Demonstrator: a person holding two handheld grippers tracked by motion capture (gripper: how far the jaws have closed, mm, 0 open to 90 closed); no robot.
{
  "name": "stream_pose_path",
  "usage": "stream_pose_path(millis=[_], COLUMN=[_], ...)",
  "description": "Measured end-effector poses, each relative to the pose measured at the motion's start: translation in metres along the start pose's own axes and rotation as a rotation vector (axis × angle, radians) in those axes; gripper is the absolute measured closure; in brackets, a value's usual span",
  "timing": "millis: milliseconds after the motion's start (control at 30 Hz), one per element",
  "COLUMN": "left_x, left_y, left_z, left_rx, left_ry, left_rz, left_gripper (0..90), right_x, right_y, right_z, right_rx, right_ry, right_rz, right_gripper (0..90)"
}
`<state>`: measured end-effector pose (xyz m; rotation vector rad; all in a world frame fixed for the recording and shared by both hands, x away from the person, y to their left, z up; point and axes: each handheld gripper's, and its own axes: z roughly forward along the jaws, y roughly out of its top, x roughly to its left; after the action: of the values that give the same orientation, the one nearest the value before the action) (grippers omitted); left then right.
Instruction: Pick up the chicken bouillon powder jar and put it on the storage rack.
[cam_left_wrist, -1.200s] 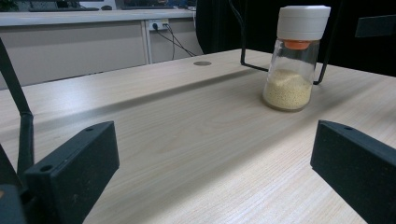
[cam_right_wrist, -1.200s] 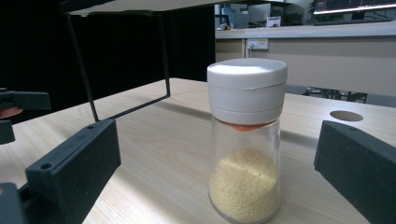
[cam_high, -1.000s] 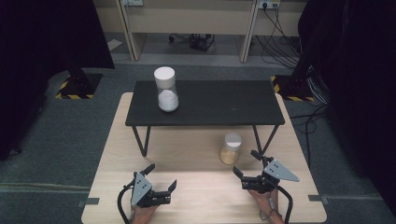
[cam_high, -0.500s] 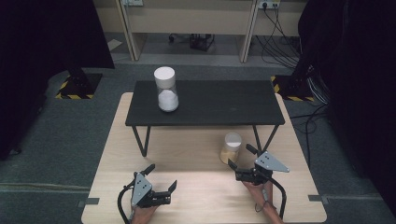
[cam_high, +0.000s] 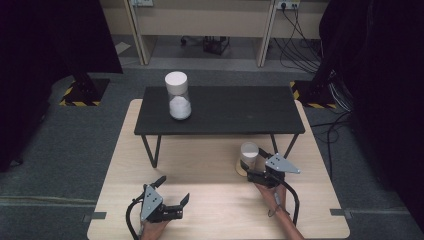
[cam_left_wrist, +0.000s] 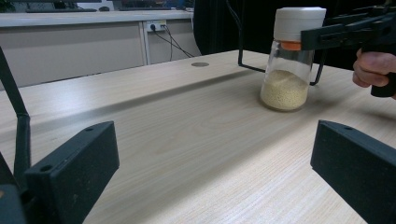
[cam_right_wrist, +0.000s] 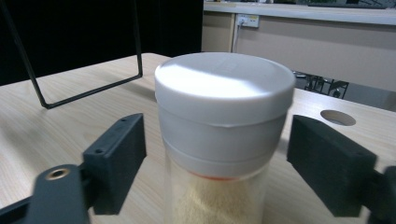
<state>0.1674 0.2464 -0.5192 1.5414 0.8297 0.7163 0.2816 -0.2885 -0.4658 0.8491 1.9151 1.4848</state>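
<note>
R gripper (cam_right_wrist: 212, 163) open, jaws either side of the jar (cam_right_wrist: 224, 116) lid, apparently not touching yet. Next: close squarely, then lift. L gripper (cam_high: 170, 200) open, idle on bench (cam_high: 215, 165).

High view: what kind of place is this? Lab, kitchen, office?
Most likely a lab or recording setup, not a kitchen. Black curtains flank a plain wooden table, hazard-striped stand bases sit on grey carpet, and loose cables run to wall sockets behind.

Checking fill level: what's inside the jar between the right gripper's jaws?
The jar holds pale yellowish grains filling roughly its lower third, clear glass above. The white lid hides whatever lies under it.
</note>
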Motion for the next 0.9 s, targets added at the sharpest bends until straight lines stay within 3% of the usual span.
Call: stream_pose_path(millis=[433,900], left_x=[0.000,0.000], left_y=[0.000,0.000], left_z=[0.000,0.000], left_rx=[-0.002,-0.002], left_ry=[-0.002,-0.002], left_rz=[-0.001,-0.001], left_gripper=[0.2,0.2], right_x=[0.001,0.009], right_y=[0.004,0.009], right_z=[0.016,0.008], right_rx=[0.047,0.057], right_ry=[-0.010,-0.035], right_rz=[0.012,0.032], right_gripper=[33.8,35.0])
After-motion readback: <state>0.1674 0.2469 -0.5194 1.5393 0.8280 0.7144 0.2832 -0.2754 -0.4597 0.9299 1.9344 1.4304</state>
